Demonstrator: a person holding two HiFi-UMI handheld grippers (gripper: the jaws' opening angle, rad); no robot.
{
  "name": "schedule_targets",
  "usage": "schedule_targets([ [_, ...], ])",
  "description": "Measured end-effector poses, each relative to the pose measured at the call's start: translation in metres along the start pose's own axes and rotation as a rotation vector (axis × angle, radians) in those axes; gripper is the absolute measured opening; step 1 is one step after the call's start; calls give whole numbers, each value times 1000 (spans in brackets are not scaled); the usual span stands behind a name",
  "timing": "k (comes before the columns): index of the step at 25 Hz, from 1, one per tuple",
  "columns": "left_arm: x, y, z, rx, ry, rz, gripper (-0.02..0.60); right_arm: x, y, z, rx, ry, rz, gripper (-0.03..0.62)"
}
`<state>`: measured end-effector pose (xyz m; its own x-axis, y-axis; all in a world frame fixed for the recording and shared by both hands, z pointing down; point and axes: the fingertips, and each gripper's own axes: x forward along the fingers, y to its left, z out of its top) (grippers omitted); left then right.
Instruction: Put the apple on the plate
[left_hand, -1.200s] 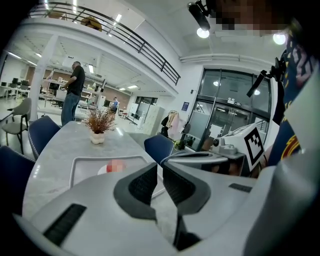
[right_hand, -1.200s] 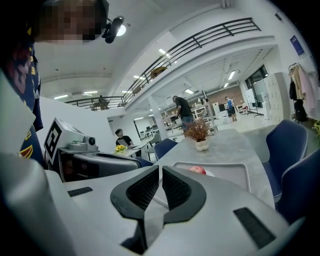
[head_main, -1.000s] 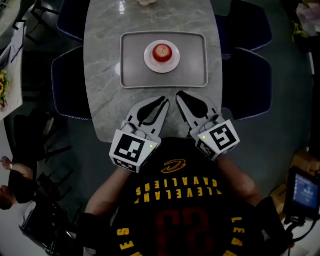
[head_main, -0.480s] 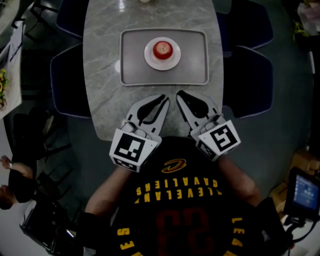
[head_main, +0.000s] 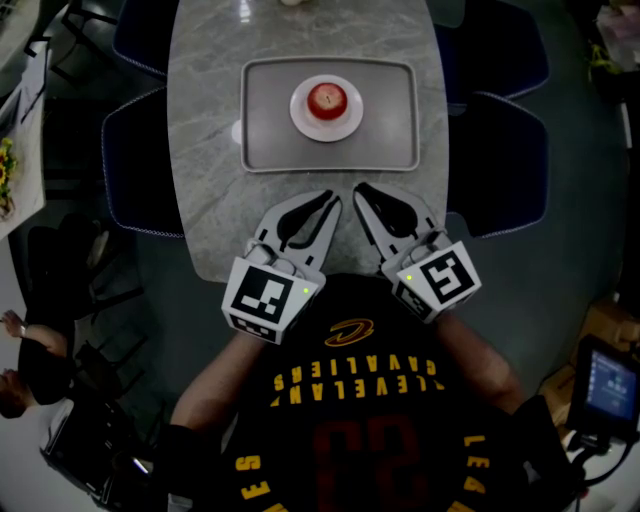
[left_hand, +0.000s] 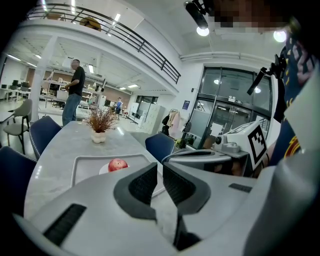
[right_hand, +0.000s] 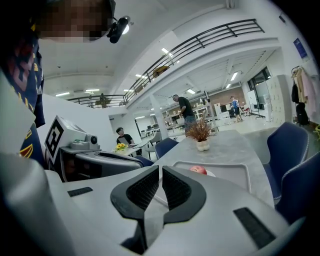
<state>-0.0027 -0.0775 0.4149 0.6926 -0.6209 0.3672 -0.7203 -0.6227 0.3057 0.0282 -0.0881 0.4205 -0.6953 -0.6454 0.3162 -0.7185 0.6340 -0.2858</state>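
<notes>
A red apple (head_main: 327, 98) rests on a small white plate (head_main: 346, 126), which stands in a grey tray (head_main: 270, 120) on the marble table (head_main: 210, 180). Both grippers hover over the table's near edge, short of the tray. My left gripper (head_main: 333, 201) is shut with nothing in it, and my right gripper (head_main: 358, 188) is likewise shut and bare. From the left gripper view (left_hand: 160, 169) the apple (left_hand: 117, 164) lies ahead, left of the jaws. In the right gripper view (right_hand: 160, 171) the apple (right_hand: 198, 170) shows just right of the jaws.
Dark blue chairs flank the table on the left (head_main: 140, 160) and right (head_main: 495, 160). A small vase of dried twigs (left_hand: 99, 126) stands at the table's far end. People stand and sit far off in the hall.
The head view has shifted very slightly. The apple, plate and both grippers stay where they were.
</notes>
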Motion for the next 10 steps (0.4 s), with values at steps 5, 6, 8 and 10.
schedule_targets([
  [5,-1,0,0,4,-1,4,38,0,1,-1,-4,3,3,29],
  [6,-1,0,0,3,0,4,38,0,1,-1,-5,4,4,28],
  [8,-1,0,-1,3,1,6,38,0,2,-1,-9,6,5,29],
  [10,-1,0,-2,4,3,7,38,0,2,-2,-11,9,5,29],
])
